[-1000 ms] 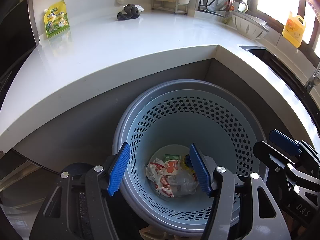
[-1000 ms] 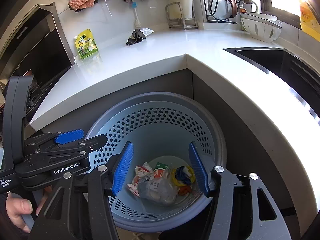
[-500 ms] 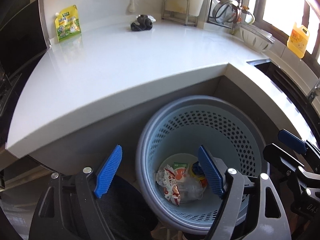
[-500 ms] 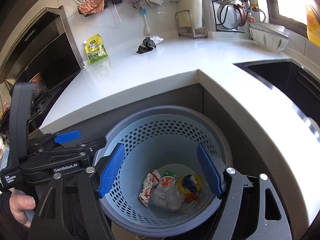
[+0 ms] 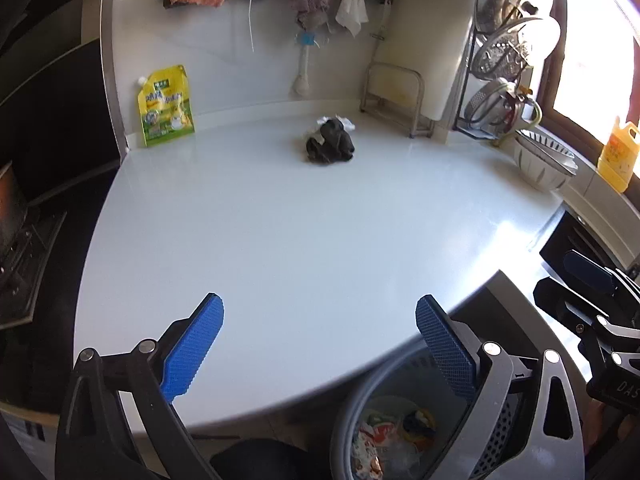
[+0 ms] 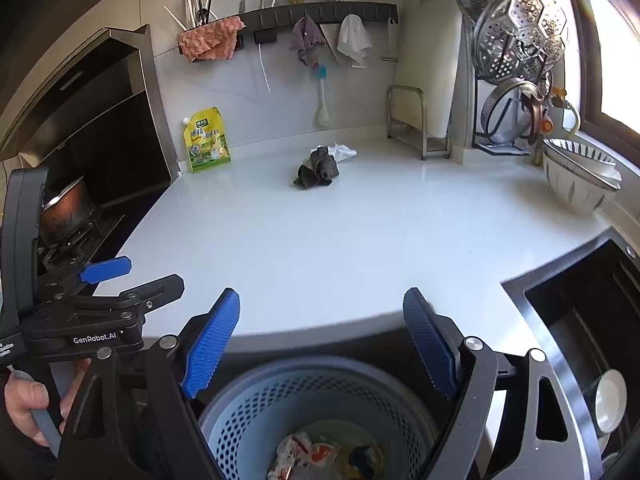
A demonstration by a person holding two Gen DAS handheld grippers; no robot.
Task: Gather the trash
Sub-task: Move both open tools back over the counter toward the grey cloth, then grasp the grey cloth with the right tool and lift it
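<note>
Lying far across the white countertop [image 5: 304,240] from both claws, the dark crumpled wad [image 5: 330,145] with a scrap of white paper at its back edge is the one loose piece of trash visible on the surface, close to the back wall and roughly straight ahead of each camera. Its long axis cannot be told with any confidence, as it is a lumpy ball, slightly wider than deep in the right wrist view [image 6: 317,169]. The left gripper [image 5: 318,346] and the right gripper [image 6: 320,340] both hang at the near counter edge with jaws spread wide and nothing between them; neither looks clearly nearer, so either arm would need a long forward reach. One perforated blue basket [image 6: 256,408] stands below the counter edge under the right gripper, holding several wrappers [image 6: 320,456]. Counted: two grippers, one basket, one wad, one yellow-green pouch [image 5: 166,106] leaning upright on the wall, which may not be trash
</note>
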